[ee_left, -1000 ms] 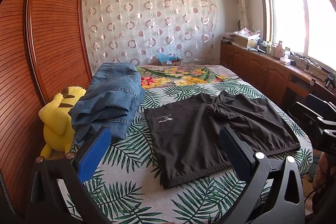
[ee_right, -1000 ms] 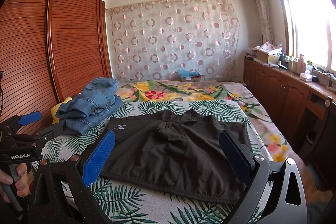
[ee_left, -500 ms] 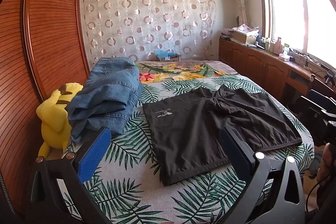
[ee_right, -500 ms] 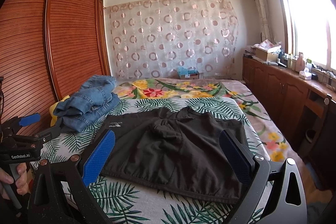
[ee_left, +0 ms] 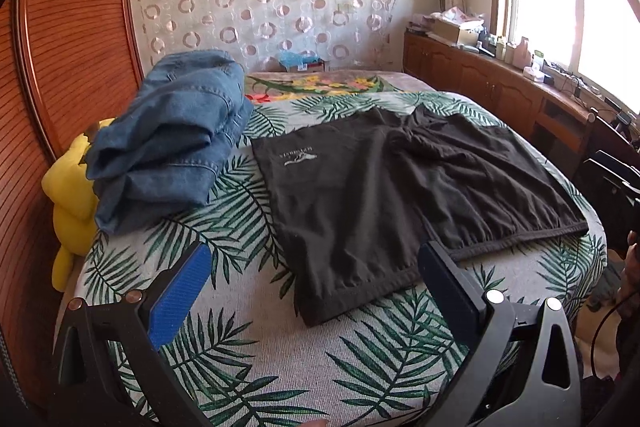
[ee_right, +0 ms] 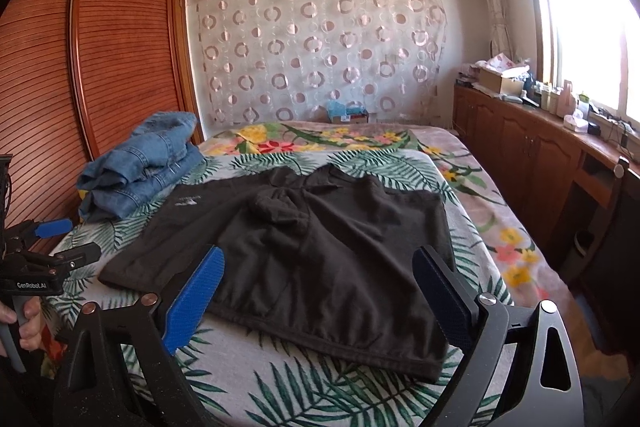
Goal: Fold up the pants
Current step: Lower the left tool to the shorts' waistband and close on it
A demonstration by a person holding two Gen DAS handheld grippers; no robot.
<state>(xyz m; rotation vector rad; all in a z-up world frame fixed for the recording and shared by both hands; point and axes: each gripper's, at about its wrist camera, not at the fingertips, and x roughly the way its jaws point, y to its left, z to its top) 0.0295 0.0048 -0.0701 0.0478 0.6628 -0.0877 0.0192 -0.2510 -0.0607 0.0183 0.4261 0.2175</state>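
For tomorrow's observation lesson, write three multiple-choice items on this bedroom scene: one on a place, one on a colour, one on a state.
1. Where does the denim pile lie relative to the black shorts, seen from the left wrist camera?
A. To their left
B. On top of them
C. On the floor

2. What colour is the plush toy at the bed's edge?
A. Red
B. Yellow
C. White

3. How does the left gripper stand?
A. Shut on the shorts
B. Shut on denim
C. Open, holding nothing

Answers: 1 A, the denim lies apart beside the shorts; 2 B, its body is yellow; 3 C, bedcover and shorts show between the spread fingers.
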